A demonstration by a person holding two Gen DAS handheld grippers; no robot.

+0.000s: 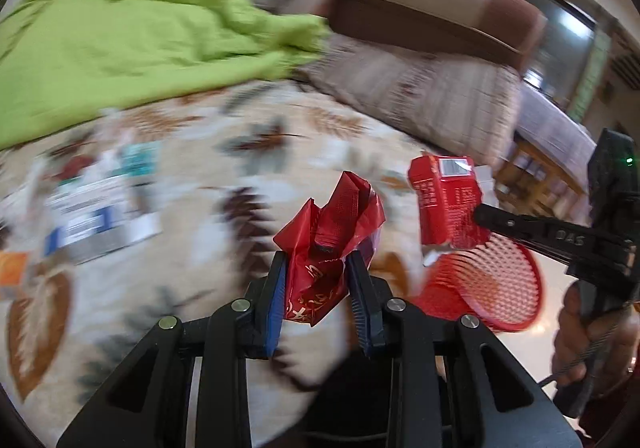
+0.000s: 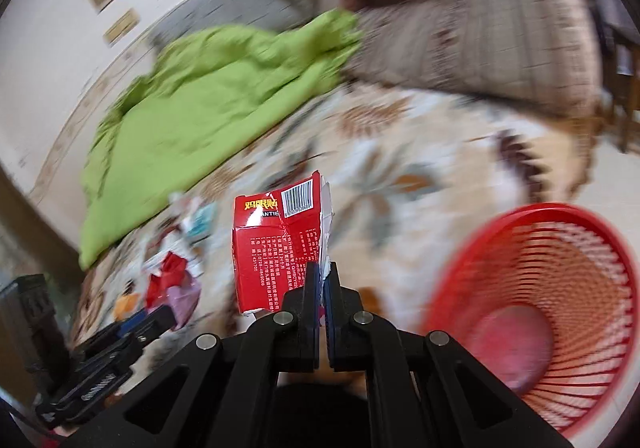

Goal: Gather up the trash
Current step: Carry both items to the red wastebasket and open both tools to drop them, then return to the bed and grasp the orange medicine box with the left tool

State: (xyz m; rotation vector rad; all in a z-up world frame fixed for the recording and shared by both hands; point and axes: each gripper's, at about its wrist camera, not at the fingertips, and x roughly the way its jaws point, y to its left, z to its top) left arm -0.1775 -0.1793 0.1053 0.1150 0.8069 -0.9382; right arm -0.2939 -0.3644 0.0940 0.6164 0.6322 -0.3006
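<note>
Left gripper (image 1: 318, 280) clenched on a crumpled red wrapper (image 1: 332, 248), blue-padded fingers (image 1: 277, 300) pressing it from both sides, wrapper lifted clear of the leaf-patterned bed cover (image 1: 192, 248). Right gripper (image 2: 322, 284) clamped on the torn lower edge of a red carton (image 2: 276, 244), fingers (image 2: 310, 288) nearly together with only the thin card between them; carton upright, barcode at its upper right, white torn card along its right side. Red mesh basket (image 2: 560, 288) to the right of the carton and lower, mouth tilted toward the right wrist camera, standing beside the bed edge; contents too blurred to tell. In the left wrist view, same carton (image 1: 444, 204) seen held above and just left of the basket rim (image 1: 520, 288), with a hand (image 1: 588, 332) around the right gripper's handle. Green blanket (image 1: 140, 40) bunched at the far side of the bed, patterned pillow (image 1: 420, 92) beside it. Further litter (image 1: 88, 216) of paper packets on the cover at far left, blurred.
</note>
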